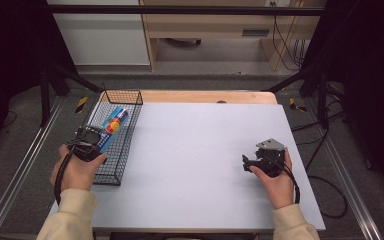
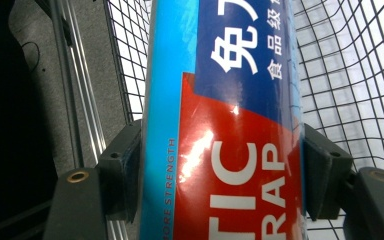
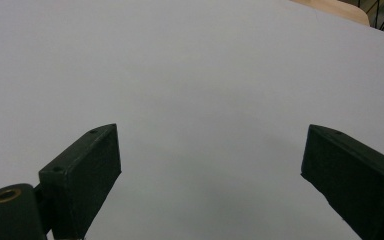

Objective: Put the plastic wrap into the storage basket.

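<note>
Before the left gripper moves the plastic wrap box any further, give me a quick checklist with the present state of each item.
1. Grip: left gripper has both pads pressed on the sides of the plastic wrap box. Ok.
2. Position: the box sits over the wire basket, one end raised by the gripper. Ok.
3. Whether the box's far end rests on the basket mesh or hangs free: cannot tell.
4. Right gripper: jaws wide apart, nothing between them, over the white tabletop. Ok.
5. The two grippers are far apart, so no clash. Ok.
6. Landing space: bare tabletop beside the basket. Ok.
</note>
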